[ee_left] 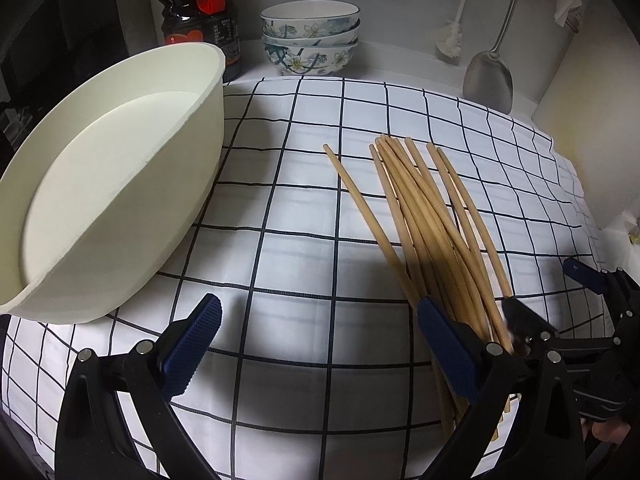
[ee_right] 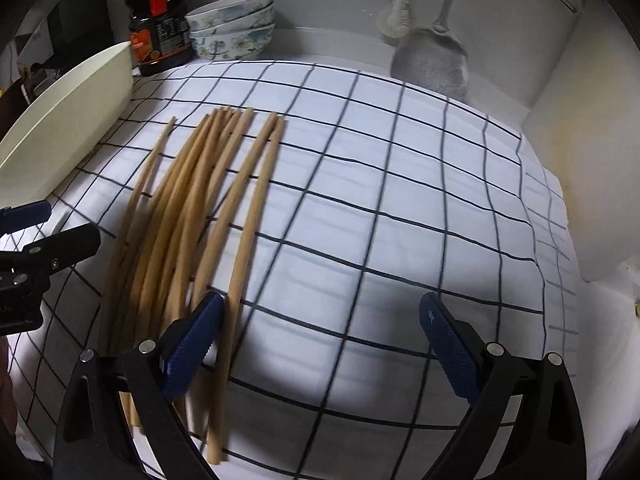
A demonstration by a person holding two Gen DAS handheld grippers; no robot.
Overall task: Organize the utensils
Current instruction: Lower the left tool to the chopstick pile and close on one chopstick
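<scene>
Several wooden chopsticks [ee_left: 424, 216] [ee_right: 192, 220] lie fanned out on a white checked cloth [ee_left: 304, 264] [ee_right: 380, 220], far ends spread, near ends bunched. My left gripper [ee_left: 320, 344] is open over bare cloth; its right finger [ee_left: 448, 352] sits above the chopsticks' near ends. My right gripper [ee_right: 320, 344] is open too, its left finger [ee_right: 192, 344] over the bundle, with one chopstick just inside that finger. Each gripper shows in the other's view: the right gripper [ee_left: 548, 292] beside the bundle, the left gripper [ee_right: 52, 226] at the far left edge.
A cream basin [ee_left: 120, 168] [ee_right: 68, 120] stands tilted at the left. Behind it are a dark sauce bottle [ee_left: 200, 12] [ee_right: 160, 28] and stacked floral bowls [ee_left: 310, 36] [ee_right: 232, 28]. A metal spatula [ee_left: 488, 76] [ee_right: 430, 64] and a brush [ee_left: 452, 40] hang at the back right.
</scene>
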